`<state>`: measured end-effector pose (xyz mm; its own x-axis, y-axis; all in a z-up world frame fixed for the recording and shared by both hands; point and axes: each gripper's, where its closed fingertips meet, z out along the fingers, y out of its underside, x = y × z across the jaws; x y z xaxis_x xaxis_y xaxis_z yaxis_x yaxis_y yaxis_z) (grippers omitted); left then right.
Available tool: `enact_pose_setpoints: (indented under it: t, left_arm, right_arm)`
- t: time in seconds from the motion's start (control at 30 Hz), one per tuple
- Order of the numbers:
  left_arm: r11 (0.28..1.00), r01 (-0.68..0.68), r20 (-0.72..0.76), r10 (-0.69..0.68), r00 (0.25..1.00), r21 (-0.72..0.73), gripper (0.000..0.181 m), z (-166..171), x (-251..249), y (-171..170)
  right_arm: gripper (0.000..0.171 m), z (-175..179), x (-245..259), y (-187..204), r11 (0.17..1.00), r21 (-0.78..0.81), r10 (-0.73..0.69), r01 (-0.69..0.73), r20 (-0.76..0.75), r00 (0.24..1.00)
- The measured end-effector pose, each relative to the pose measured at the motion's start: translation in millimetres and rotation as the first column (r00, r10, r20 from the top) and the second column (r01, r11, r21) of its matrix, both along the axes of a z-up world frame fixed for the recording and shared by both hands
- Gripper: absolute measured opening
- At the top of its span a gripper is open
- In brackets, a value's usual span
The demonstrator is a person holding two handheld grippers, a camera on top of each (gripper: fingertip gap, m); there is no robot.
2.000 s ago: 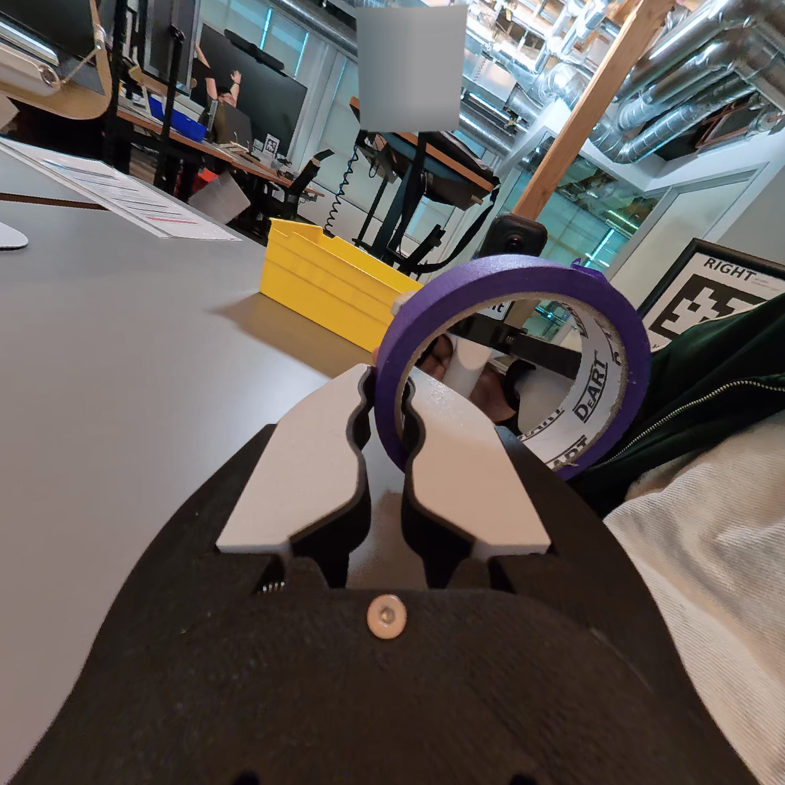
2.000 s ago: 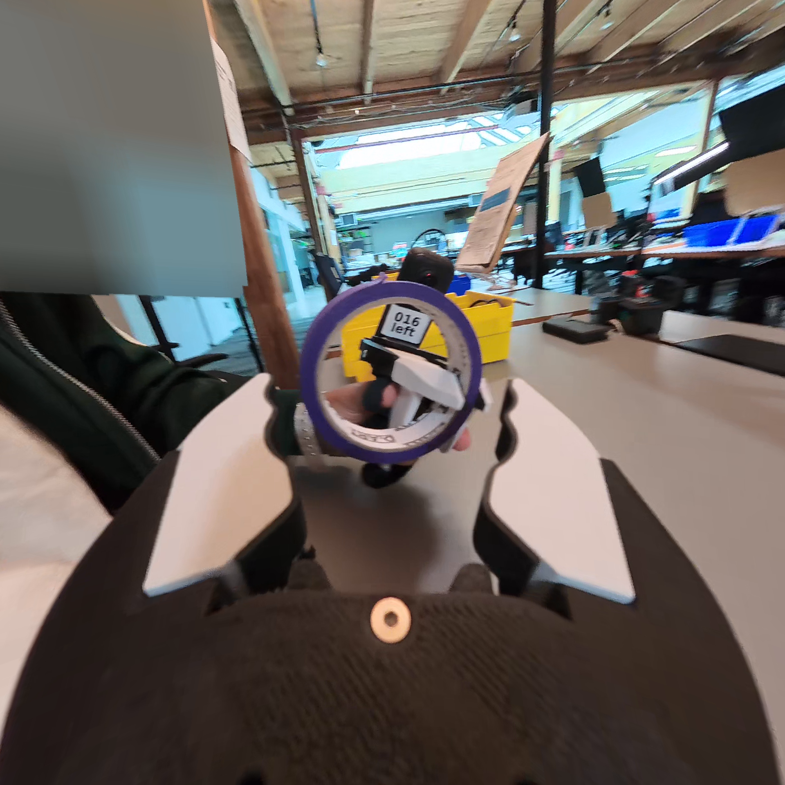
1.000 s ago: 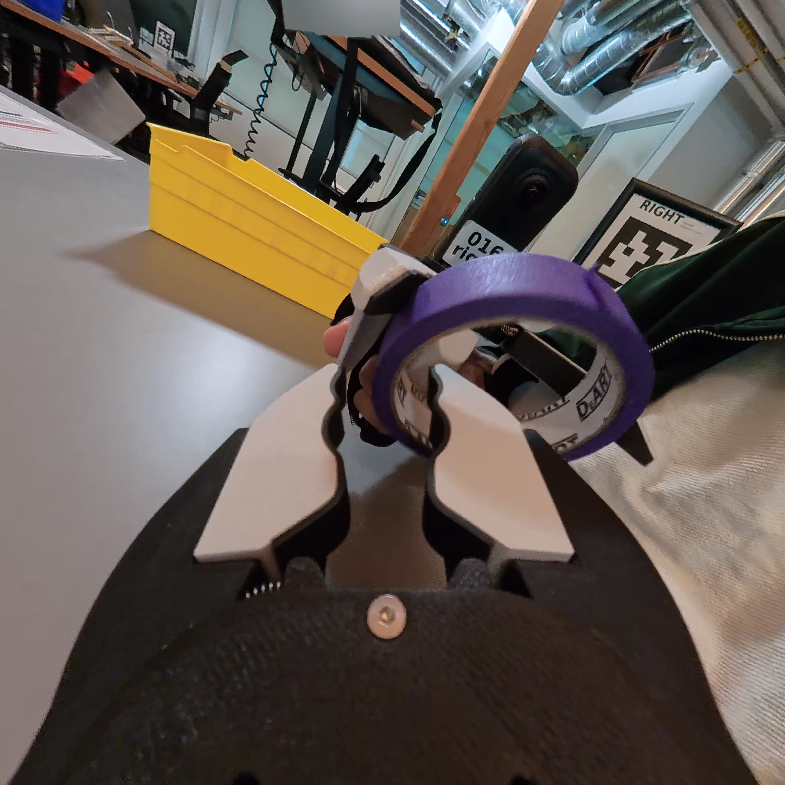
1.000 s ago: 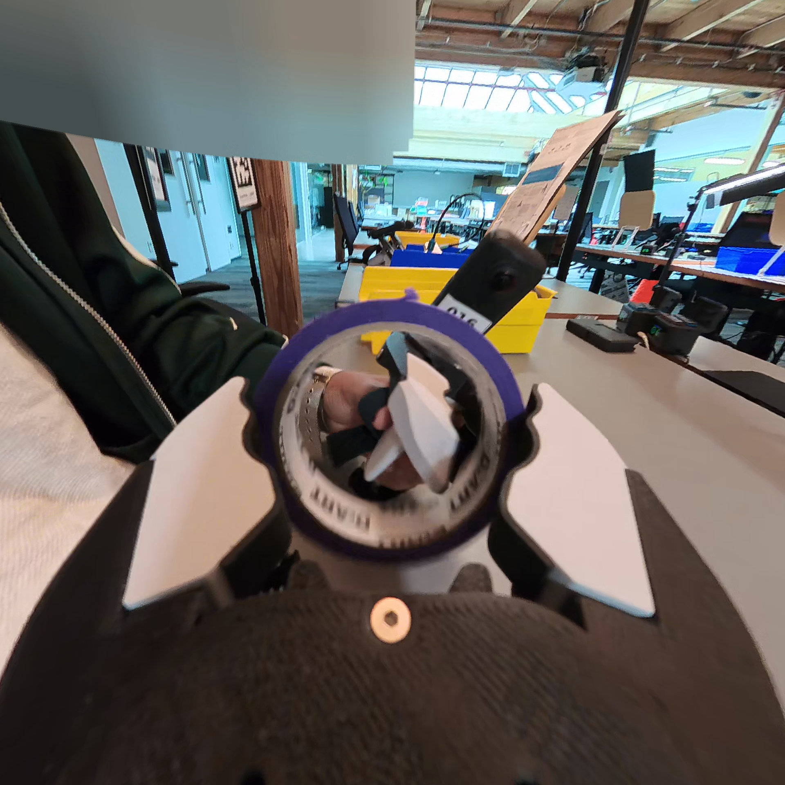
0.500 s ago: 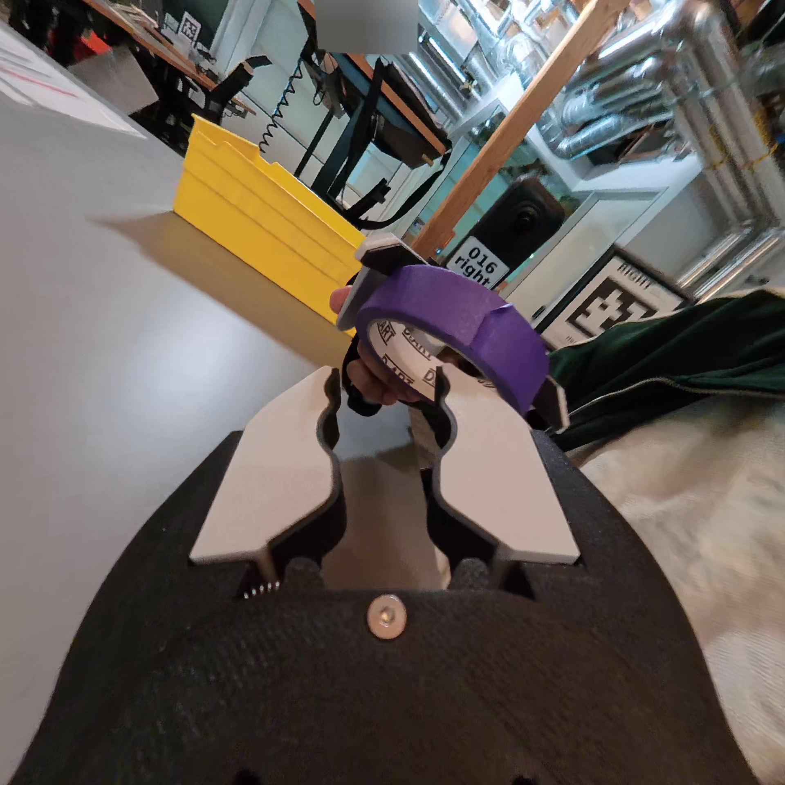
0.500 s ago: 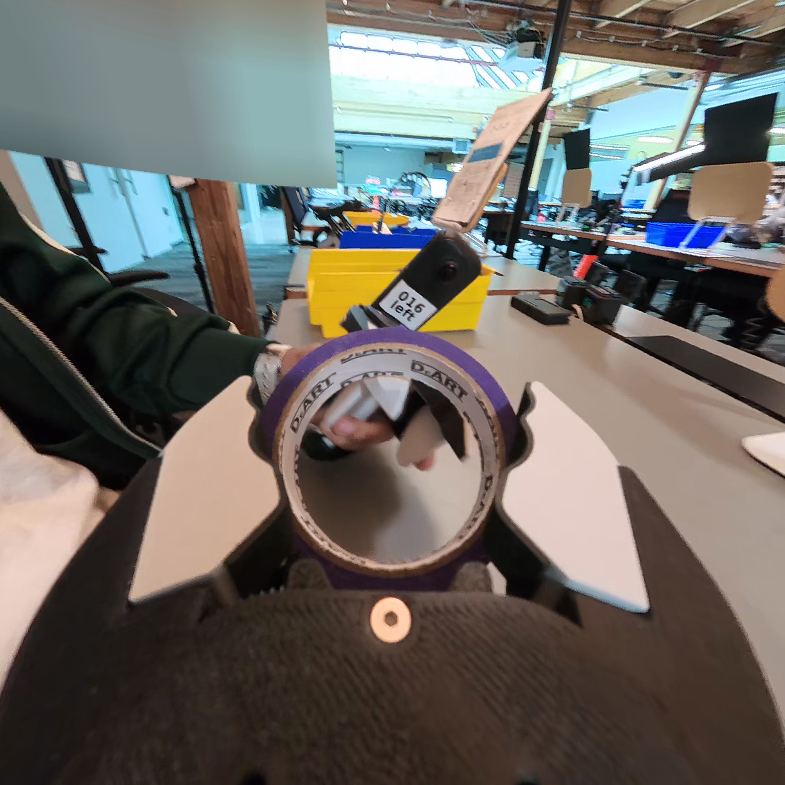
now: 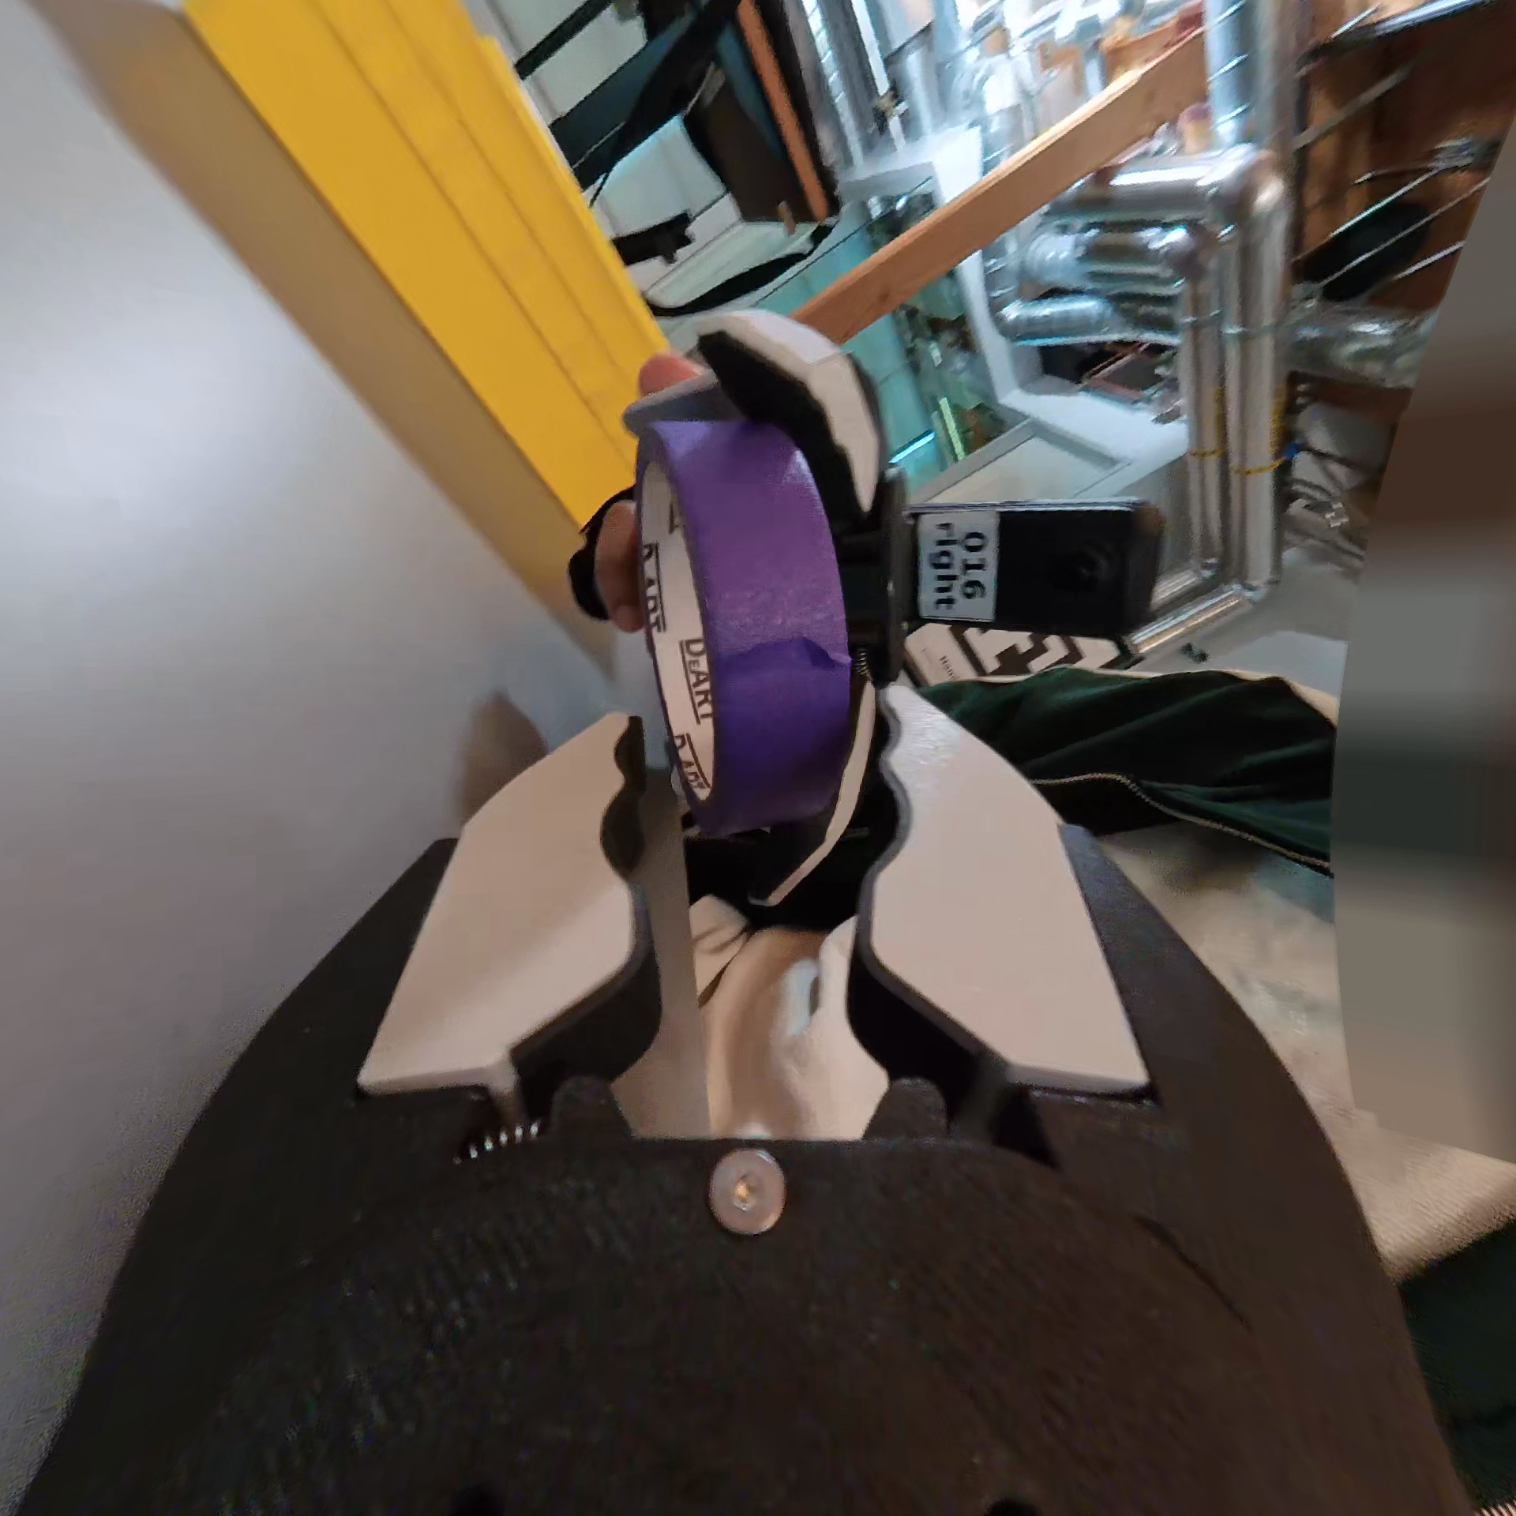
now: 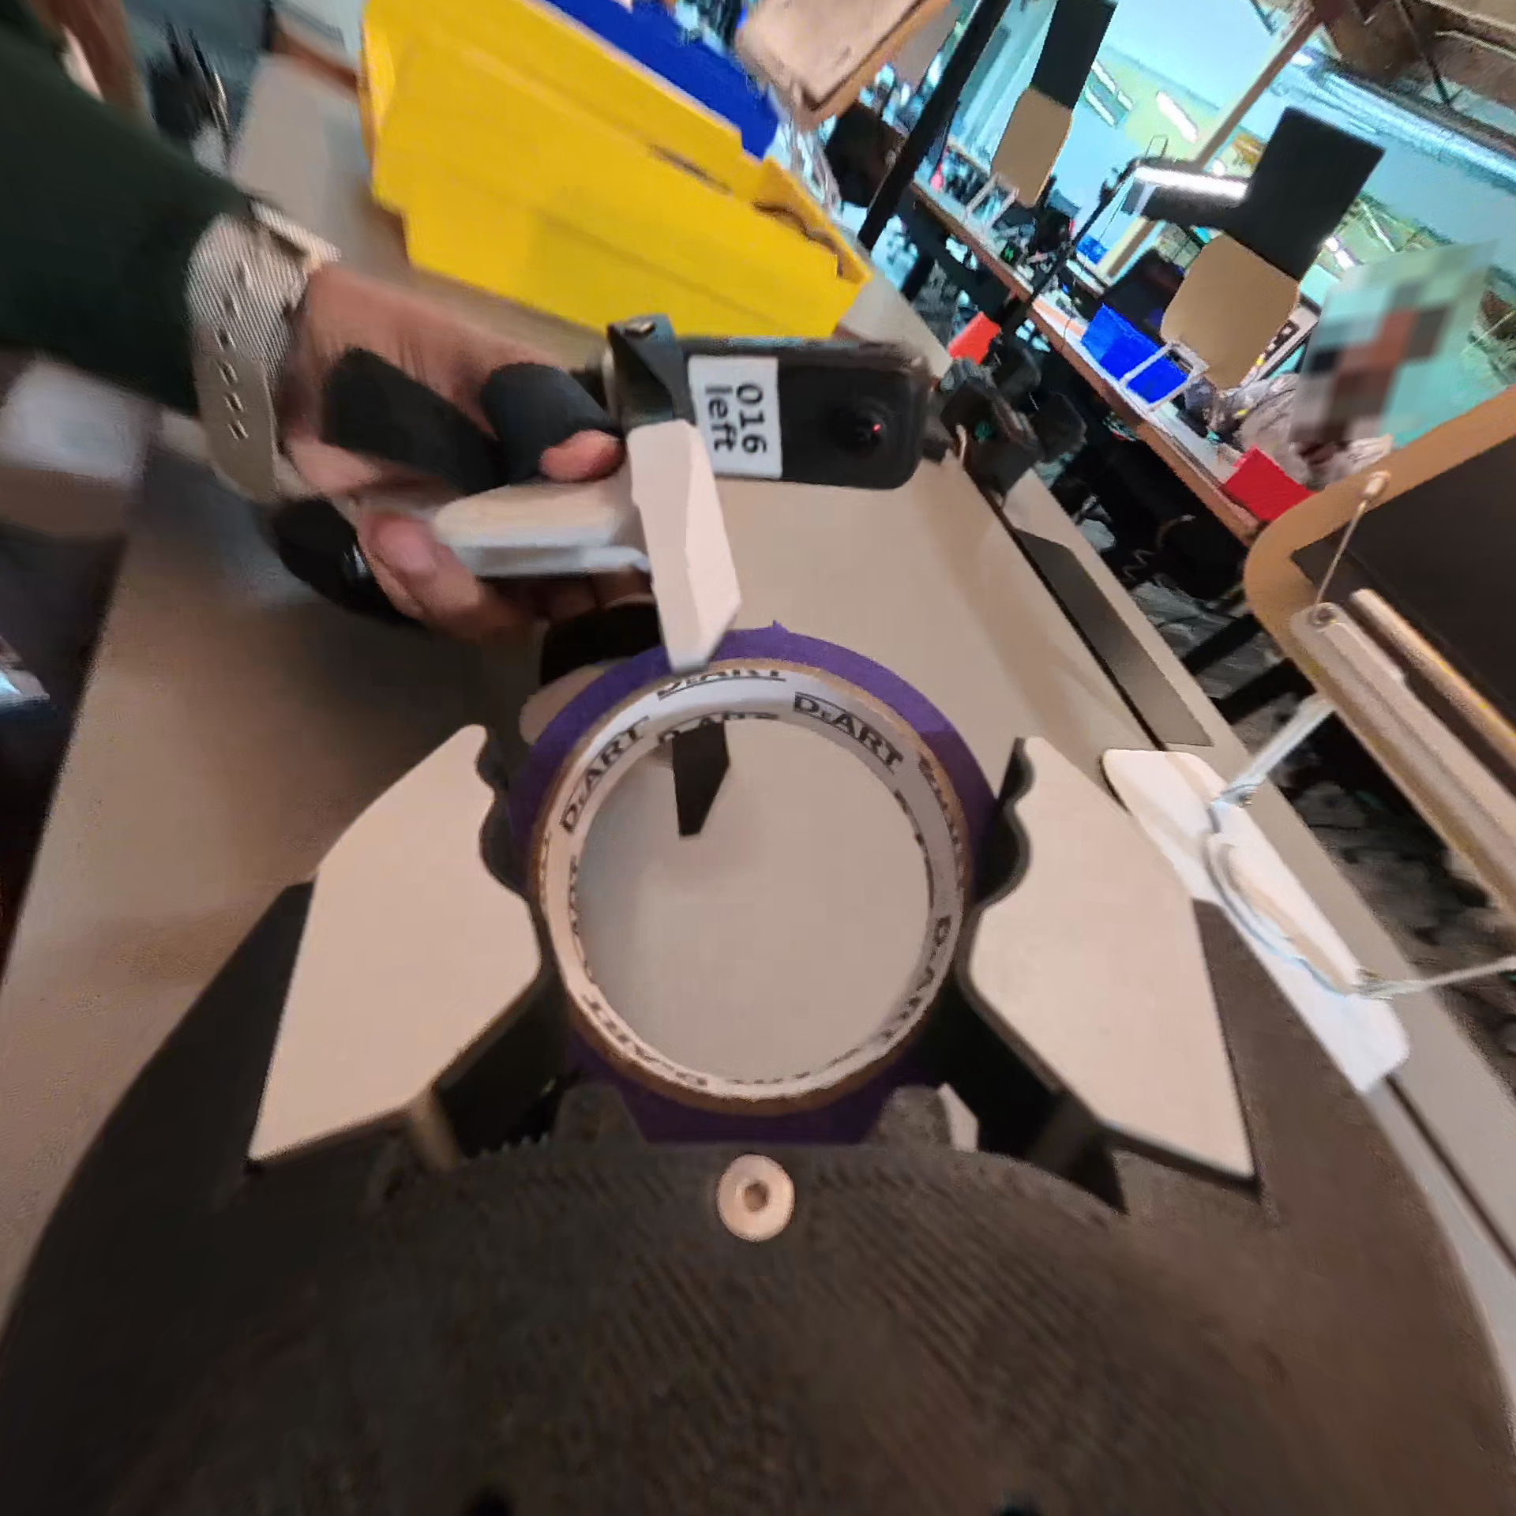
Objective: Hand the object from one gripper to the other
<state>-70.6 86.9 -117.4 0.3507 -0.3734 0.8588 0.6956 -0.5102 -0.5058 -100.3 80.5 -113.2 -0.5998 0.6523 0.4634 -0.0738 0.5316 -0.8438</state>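
Note:
A purple tape roll (image 7: 763,591) with a white printed core is held in the air above the grey table. My right gripper (image 8: 751,787) is shut on the tape roll (image 8: 853,677), one finger on each side of its outer rim, and I look through its hole. In the left wrist view the roll is edge-on, and the right gripper's fingers (image 7: 820,394) clamp it above and below. My left gripper (image 7: 755,738) is open. Its fingers straddle the roll's width at the rim nearest it, with small gaps. Its white finger (image 8: 689,558) shows at the roll's far rim.
A yellow bin (image 7: 459,189) stands on the grey table (image 7: 205,574) behind the grippers and also shows in the right wrist view (image 8: 574,189). A person's hand (image 8: 426,459) holds the left gripper. A white flat piece on a wire (image 8: 1230,886) lies at the table's right edge. The tips of both grippers are at nearly the same place.
The left gripper let go of the roll's wall and opened wider while the right gripper shut on the roll. Both grippers have since rolled, so the roll is edge-on to the left camera.

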Motion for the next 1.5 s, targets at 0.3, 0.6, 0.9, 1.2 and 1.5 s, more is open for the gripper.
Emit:
enact_pose_setpoints:
  t: [0.3,0.6,0.9,1.2,1.5]
  left_arm:
    - [0.994,-0.052,-0.127,0.040,0.991,-0.093,0.030,-14.2,-4.7,3.1]
    - [0.979,-0.202,-0.012,0.202,0.979,-0.006,0.030,3.1,-40.4,-2.2]
    - [0.947,-0.251,-0.051,0.266,0.963,0.199,0.030,29.5,-49.6,-11.0]
    - [0.930,-0.198,-0.224,0.274,0.935,0.309,0.030,35.7,-32.6,-10.6]
    - [0.920,-0.193,-0.214,0.276,0.937,0.342,0.030,38.5,-29.1,-10.1]
  right_arm:
    - [0.115,-14.7,-7.3,1.6,0.988,0.138,-0.065,0.067,-0.020,0.998]
    - [0.124,13.8,-14.1,24.9,0.965,-0.234,-0.123,0.121,0.005,0.992]
    - [0.071,37.5,-7.9,57.5,0.621,-0.777,0.114,0.104,0.221,0.969]
    - [0.039,36.4,7.4,30.8,0.529,-0.848,0.381,0.032,0.270,0.884]
    - [0.029,40.9,10.4,25.2,0.555,-0.832,0.378,0.014,0.266,0.887]
